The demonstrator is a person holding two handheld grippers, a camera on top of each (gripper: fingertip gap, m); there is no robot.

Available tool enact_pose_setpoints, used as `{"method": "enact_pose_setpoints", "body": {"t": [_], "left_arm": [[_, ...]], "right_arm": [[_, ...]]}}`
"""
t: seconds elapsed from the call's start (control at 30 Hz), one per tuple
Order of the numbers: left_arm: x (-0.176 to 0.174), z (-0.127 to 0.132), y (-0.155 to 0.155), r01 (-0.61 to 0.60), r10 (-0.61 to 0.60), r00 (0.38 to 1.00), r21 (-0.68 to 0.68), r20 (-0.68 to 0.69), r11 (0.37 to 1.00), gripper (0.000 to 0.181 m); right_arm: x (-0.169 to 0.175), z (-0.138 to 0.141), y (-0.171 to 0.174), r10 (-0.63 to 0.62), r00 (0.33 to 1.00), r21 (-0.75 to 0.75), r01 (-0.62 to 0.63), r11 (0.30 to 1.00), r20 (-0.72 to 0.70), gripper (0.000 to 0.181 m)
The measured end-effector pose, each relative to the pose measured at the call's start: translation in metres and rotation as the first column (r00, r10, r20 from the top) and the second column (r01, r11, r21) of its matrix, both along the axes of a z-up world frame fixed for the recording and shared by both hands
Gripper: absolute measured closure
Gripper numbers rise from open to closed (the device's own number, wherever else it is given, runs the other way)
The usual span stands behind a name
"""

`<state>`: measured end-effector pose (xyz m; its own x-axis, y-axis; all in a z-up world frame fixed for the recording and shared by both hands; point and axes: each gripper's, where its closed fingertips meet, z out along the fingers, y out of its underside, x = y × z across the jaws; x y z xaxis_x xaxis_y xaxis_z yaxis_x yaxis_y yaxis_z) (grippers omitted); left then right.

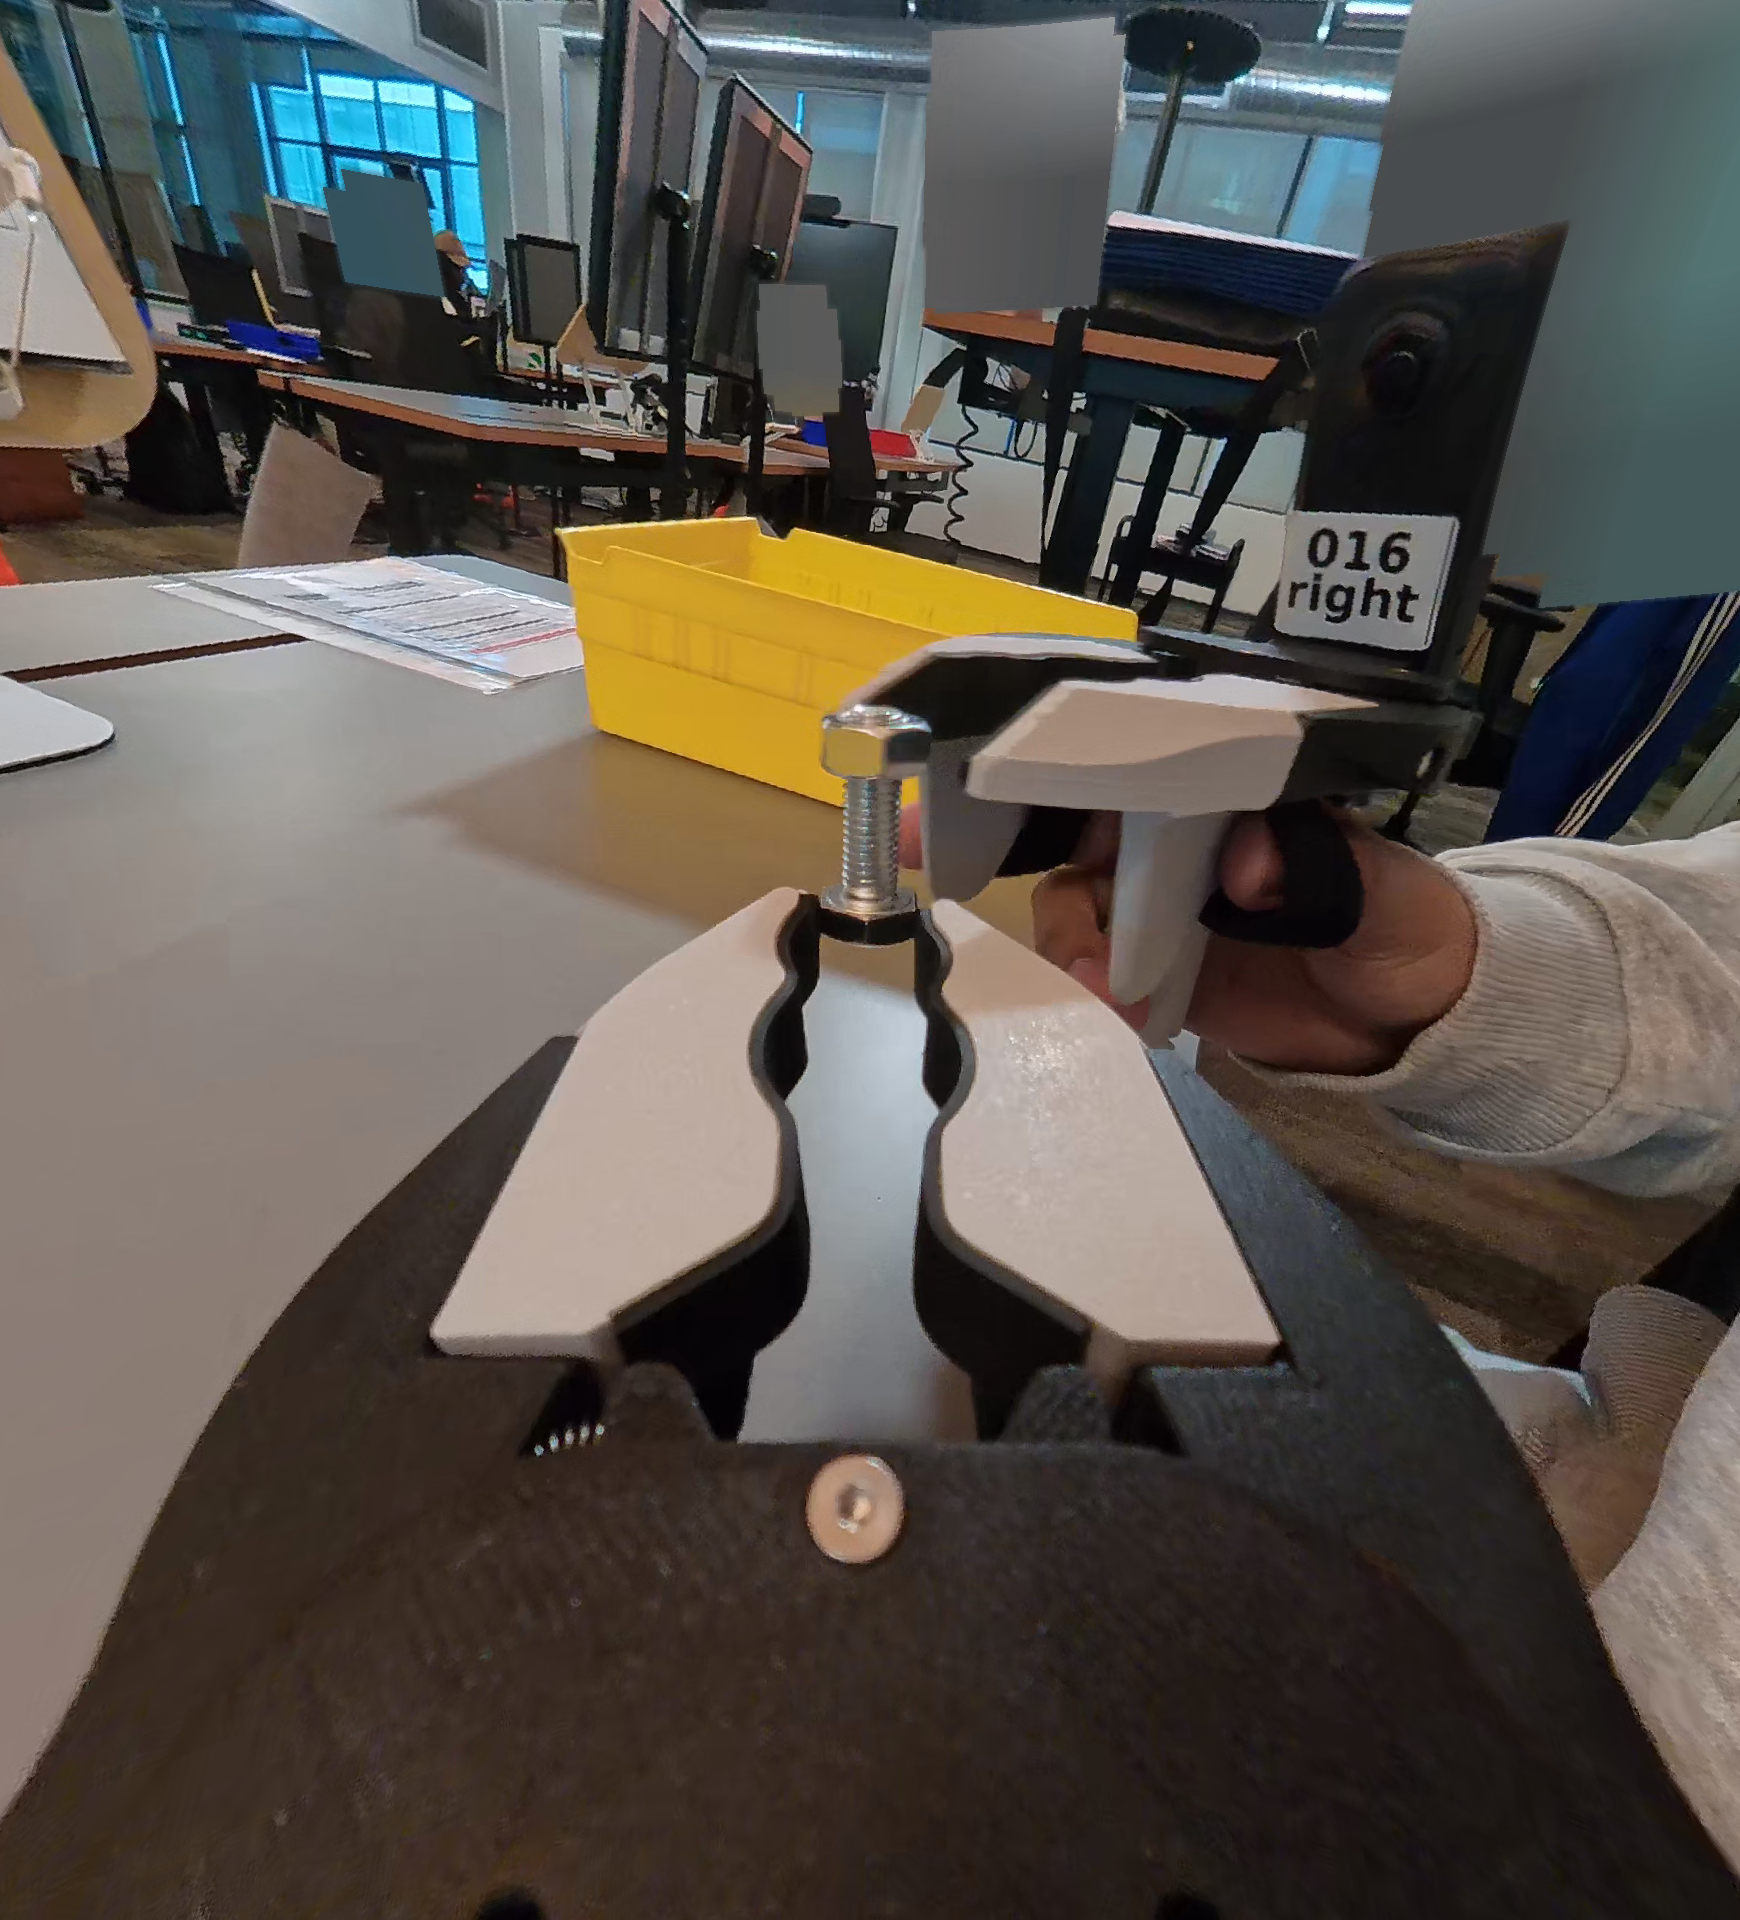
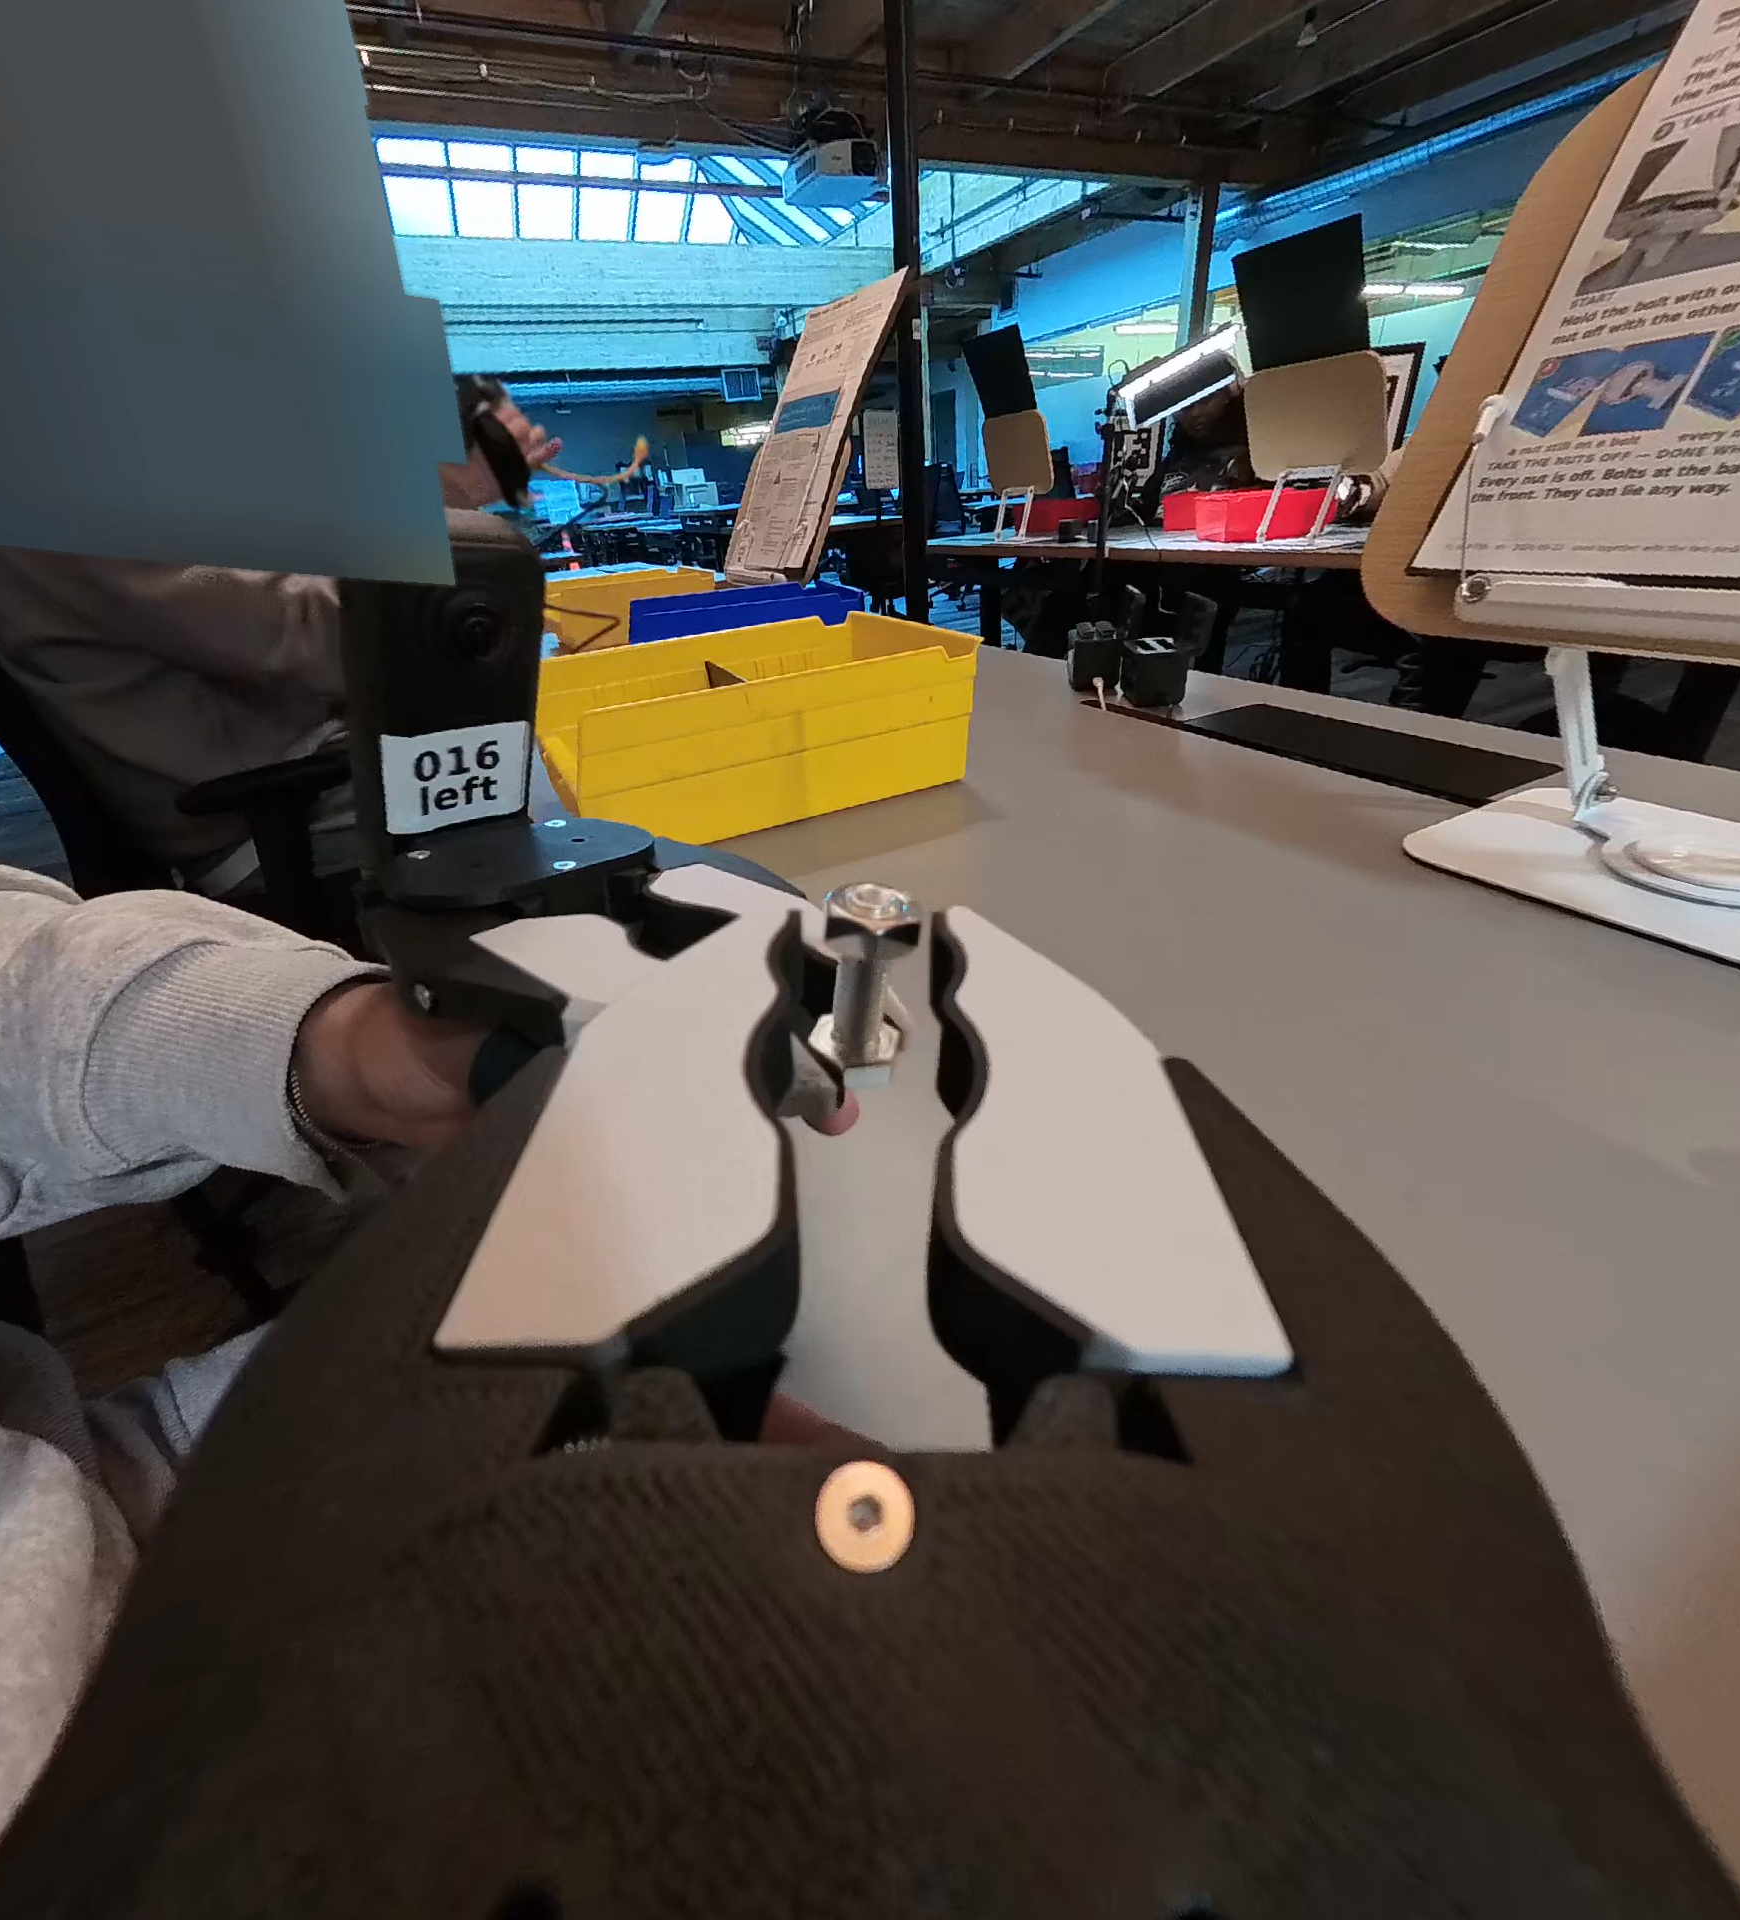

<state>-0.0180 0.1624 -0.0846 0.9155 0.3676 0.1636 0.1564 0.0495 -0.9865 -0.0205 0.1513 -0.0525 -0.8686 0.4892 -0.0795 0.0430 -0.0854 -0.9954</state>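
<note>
Left gripper (image 1: 861,916) clenched on bolt (image 1: 864,831) at its lower hex; bolt upright, held just above grey table (image 1: 274,883). Right gripper (image 2: 871,935) released, fingers either side of top hex (image 2: 871,912), slim gaps both sides, not gripping; level with that hex and square to the shaft. Threads bare between the two hexes. Hand (image 1: 1313,956) in grey sleeve on right gripper's handle. Yellow bin (image 1: 741,644) behind, well apart; white stand (image 2: 1624,883) with a printed sheet off to the right.
</note>
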Motion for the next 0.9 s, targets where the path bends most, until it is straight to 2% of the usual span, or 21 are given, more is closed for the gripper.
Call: {"method": "enact_pose_setpoints", "body": {"t": [0.1, 0.23, 0.3, 0.5, 0.53, 0.6, 0.77, 0.9], "left_arm": [[-0.005, 0.000, -0.004, -0.018, 0.018, 0.999, 0.023, 0.033, 1.000, 0.163], [-0.008, 0.000, -0.006, -0.032, 0.030, 0.998, 0.031, 0.050, 0.999, 0.163], [-0.006, 0.000, -0.004, -0.027, 0.026, 0.999, 0.019, 0.035, 0.999, 0.163], [0.002, -0.001, 0.002, -0.001, 0.000, 1.000, -0.023, -0.015, 1.000, 0.163], [0.002, -0.001, 0.002, 0.005, -0.005, 1.000, -0.024, -0.019, 1.000, 0.163], [0.004, -0.001, 0.003, 0.009, -0.009, 1.000, -0.024, -0.028, 1.000, 0.163], [0.003, -0.001, 0.003, 0.004, -0.005, 1.000, -0.023, -0.027, 1.000, 0.163], [0.003, -0.001, 0.003, 0.003, -0.004, 1.000, -0.024, -0.026, 1.000, 0.163]], "right_arm": [[0.002, 0.002, -0.001, 0.017, 1.000, -0.018, -0.017, 1.000, 0.004, 0.155], [0.007, 0.003, -0.001, 0.054, 0.998, -0.020, -0.053, 0.998, 0.033, 0.173], [0.005, 0.002, 0.000, 0.041, 0.998, -0.021, -0.040, 0.999, 0.049, 0.173], [-0.002, 0.004, 0.002, -0.007, 1.000, -0.031, 0.007, 0.999, 0.002, 0.144], [0.000, 0.002, 0.000, 0.005, 1.000, -0.021, -0.004, 1.000, 0.011, 0.146], [0.002, 0.001, 0.001, 0.022, 0.997, -0.015, -0.021, 1.000, 0.067, 0.164], [0.002, 0.001, 0.007, 0.077, 0.981, -0.090, -0.062, 0.994, 0.179, 0.165], [0.002, 0.001, 0.006, 0.073, 0.983, -0.091, -0.059, 0.994, 0.165, 0.165]]}}
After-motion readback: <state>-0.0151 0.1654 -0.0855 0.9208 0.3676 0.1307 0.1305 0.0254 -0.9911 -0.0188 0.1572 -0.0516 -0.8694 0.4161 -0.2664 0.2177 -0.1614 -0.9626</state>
